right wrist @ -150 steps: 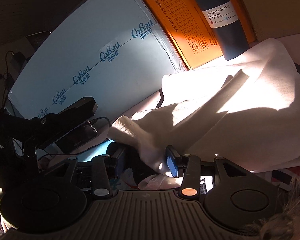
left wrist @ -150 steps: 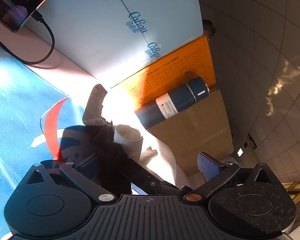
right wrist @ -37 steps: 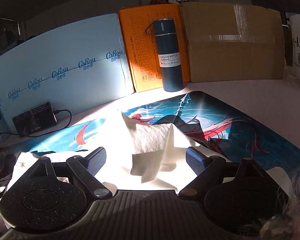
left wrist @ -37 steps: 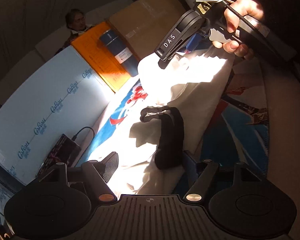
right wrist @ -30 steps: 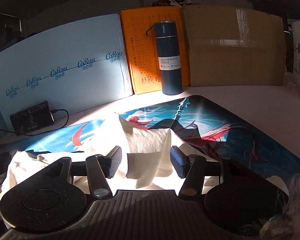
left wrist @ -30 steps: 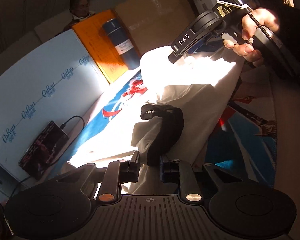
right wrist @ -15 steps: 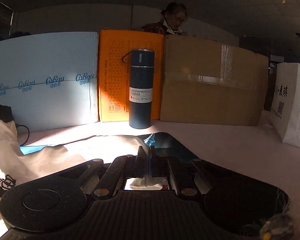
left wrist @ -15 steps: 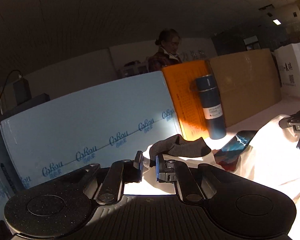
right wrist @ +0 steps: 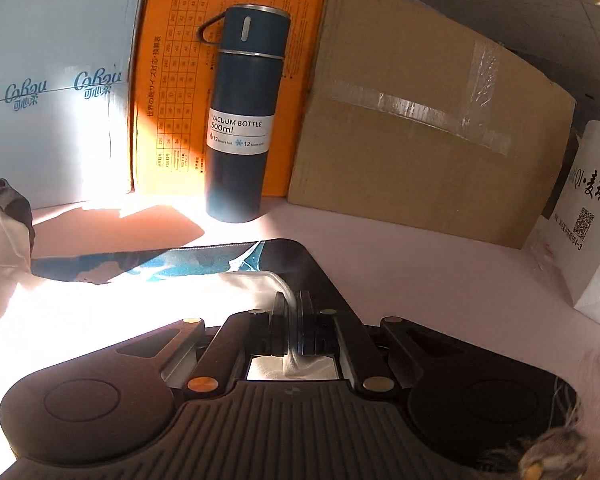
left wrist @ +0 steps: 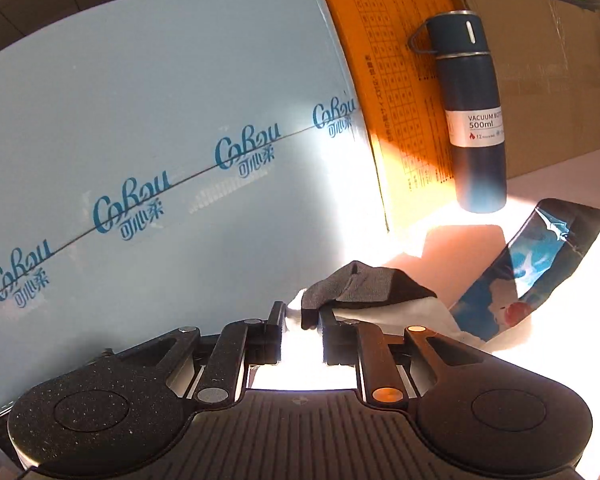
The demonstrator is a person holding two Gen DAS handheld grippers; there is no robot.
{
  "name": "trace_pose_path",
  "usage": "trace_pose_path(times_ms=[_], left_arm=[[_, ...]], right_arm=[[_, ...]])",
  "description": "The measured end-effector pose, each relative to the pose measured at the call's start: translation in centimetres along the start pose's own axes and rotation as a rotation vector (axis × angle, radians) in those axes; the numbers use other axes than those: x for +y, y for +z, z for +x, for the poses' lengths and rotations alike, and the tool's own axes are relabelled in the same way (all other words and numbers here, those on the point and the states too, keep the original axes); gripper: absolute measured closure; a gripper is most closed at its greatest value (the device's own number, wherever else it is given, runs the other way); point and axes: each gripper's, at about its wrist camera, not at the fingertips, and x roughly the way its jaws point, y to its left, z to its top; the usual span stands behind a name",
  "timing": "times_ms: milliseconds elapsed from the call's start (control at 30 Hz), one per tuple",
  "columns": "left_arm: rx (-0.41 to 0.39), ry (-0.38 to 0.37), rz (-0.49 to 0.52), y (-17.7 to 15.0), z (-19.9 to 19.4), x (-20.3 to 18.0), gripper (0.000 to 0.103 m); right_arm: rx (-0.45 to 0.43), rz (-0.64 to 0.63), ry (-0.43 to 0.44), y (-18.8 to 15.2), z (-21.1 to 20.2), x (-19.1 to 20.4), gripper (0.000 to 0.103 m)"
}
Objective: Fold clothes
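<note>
Left gripper point(left wrist: 302, 320) pinching white cloth garment point(left wrist: 400, 314) at its dark grey collar edge point(left wrist: 364, 288); right gripper point(right wrist: 293, 312) clamped on another edge. Garment spread over blue printed mat point(right wrist: 172, 266), glare-washed; bare pink table point(right wrist: 440, 276) rightward.

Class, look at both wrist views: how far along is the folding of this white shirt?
Done: both grips look made. The left tool pinches the white shirt at its dark collar; the right tool is shut on a thin edge of it. In hand: the shirt hangs stretched between them above the printed mat. Left: no finished fold shows, so the folding itself remains.
</note>
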Motion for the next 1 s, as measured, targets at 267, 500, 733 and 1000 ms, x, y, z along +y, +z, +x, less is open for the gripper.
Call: trace_pose_path(times_ms=[267,500,733,1000], left_arm=[[-0.064,0.095,0.068,-0.1,-1.9,1.7,0.039],[-0.024,-0.231,-0.098,-1.8,-9.3,5.6,0.039],[0.158,-0.457,-0.169,-6.9,-11.0,5.2,0.051],[0.038,-0.504,-0.179,-7.7,-14.8,5.2,0.092]], right_arm=[[0.051,0.124,-0.123,-0.6,1.8,-3.3,0.072],[-0.049,0.288,0.094,-2.4,-4.9,-5.1,0.055],[0.051,0.328,0.645,-4.5,-9.3,1.6,0.053],[0.138,0.183,0.717,-5.9,-9.5,9.6,0.089]])
